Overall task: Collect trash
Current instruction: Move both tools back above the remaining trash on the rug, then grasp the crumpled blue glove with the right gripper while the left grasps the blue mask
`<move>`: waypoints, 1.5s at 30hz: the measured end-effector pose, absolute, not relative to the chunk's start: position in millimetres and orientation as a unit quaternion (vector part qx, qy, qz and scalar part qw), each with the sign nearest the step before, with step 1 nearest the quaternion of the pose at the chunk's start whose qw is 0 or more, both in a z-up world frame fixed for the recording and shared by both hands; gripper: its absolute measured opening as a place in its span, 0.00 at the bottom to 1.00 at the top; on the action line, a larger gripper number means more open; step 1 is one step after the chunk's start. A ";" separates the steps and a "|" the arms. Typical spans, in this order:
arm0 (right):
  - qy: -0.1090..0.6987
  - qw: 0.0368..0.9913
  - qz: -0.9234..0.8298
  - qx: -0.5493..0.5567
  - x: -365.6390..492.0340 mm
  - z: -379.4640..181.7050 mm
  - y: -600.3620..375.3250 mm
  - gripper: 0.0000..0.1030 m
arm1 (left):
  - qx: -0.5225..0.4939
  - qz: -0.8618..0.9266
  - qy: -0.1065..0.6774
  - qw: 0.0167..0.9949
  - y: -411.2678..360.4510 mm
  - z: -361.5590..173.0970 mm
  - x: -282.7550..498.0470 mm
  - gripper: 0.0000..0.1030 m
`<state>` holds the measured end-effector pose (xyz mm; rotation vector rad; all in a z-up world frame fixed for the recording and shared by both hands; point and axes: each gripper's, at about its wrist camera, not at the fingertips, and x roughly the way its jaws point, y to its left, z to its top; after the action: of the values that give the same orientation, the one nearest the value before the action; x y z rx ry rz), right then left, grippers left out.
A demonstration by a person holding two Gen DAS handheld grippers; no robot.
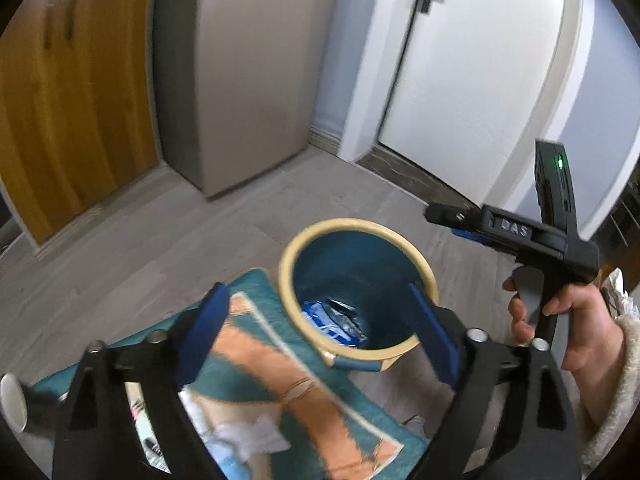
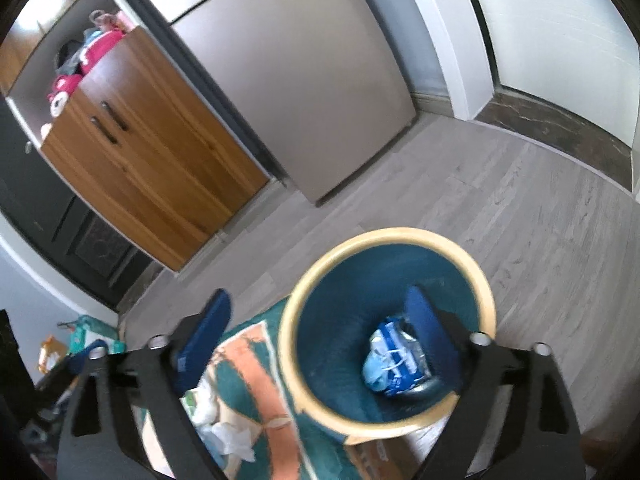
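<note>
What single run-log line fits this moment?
left hand-held gripper: open, empty | right hand-held gripper: open, empty | bin: blue wrapper inside | rug: tissues left

A grey wood-look floor [image 2: 500,220] is seen, on which a teal and orange rug [image 1: 280,364] is laid. A cream-rimmed blue bin [image 2: 384,240] is stood beside it; crumpled tissues [image 1: 248,432] are scattered on the rug.

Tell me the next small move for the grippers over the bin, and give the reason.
Probably swing the left gripper down toward the crumpled white tissue on the teal rug. Both it and the right gripper are open and empty, a blue-and-white wrapper already lies in the bin, and the tissue remains outside it.
</note>
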<state>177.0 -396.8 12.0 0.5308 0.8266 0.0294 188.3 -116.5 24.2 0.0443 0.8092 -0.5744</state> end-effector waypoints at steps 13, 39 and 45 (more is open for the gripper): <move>0.429 0.883 0.049 0.182 124.2 26.7 -294.7 0.95 | 0.012 -0.153 0.350 0.924 -0.2 57.5 106.7 0.94; 0.549 0.827 0.096 0.075 48.1 -47.2 -182.5 0.95 | 0.045 -0.096 0.390 0.915 33.7 5.2 73.3 0.94; 0.577 0.809 0.093 0.058 50.8 -62.6 -178.5 0.95 | 0.023 -0.097 0.430 0.898 30.9 -16.5 91.5 0.94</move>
<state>50.8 -178.5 -62.6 0.1237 1.2335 0.1980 91.5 30.9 -16.5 0.0472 0.8897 -0.1999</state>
